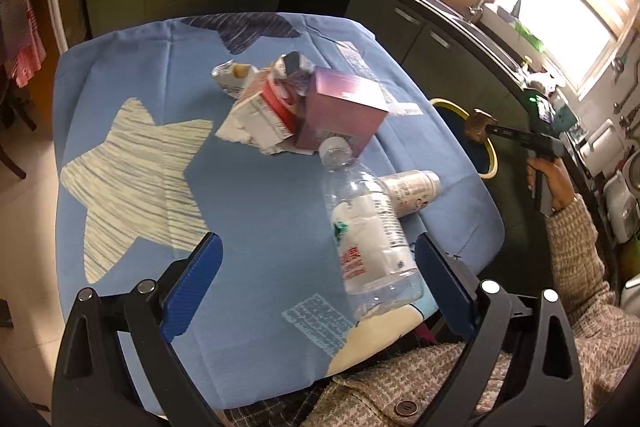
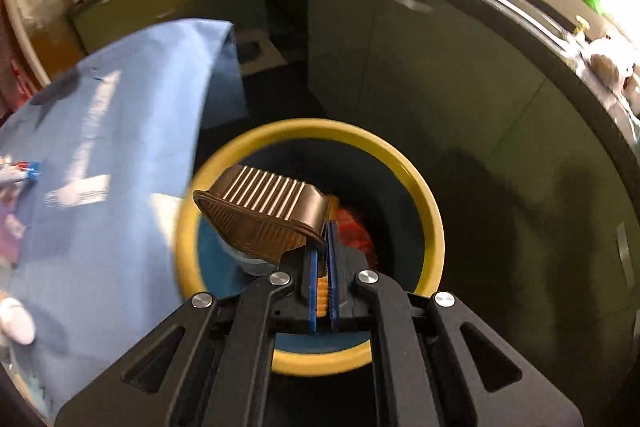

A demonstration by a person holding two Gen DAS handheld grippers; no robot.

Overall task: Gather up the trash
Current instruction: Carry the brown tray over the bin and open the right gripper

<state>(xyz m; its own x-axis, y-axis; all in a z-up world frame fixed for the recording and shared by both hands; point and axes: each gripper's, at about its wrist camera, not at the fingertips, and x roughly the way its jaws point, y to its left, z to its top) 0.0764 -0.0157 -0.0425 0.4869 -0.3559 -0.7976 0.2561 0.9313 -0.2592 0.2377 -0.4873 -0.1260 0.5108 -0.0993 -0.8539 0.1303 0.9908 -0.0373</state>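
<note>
Right gripper (image 2: 322,227) holds a brown tray (image 2: 264,211) over the bin (image 2: 432,227); left gripper (image 1: 318,267) hangs spread wide above the table (image 1: 248,195).

The right jaws are clenched on the ribbed tray's rim, the tray tilted on its side above the yellow-rimmed bin, which stands on the floor just beside the blue-clothed table; something red lies inside the bin. In the left wrist view the left jaws are released, gripping nothing, with a clear bottle (image 1: 368,223) lying on the cloth between and just ahead of the fingers. A white can (image 1: 412,191) lies touching the bottle, and farther off sit a purple box (image 1: 344,111), a torn carton (image 1: 260,115) and crumpled wrappers (image 1: 290,65) in a heap. A hand (image 1: 550,179) in a knit sleeve carries the right gripper at the table's edge.
</note>
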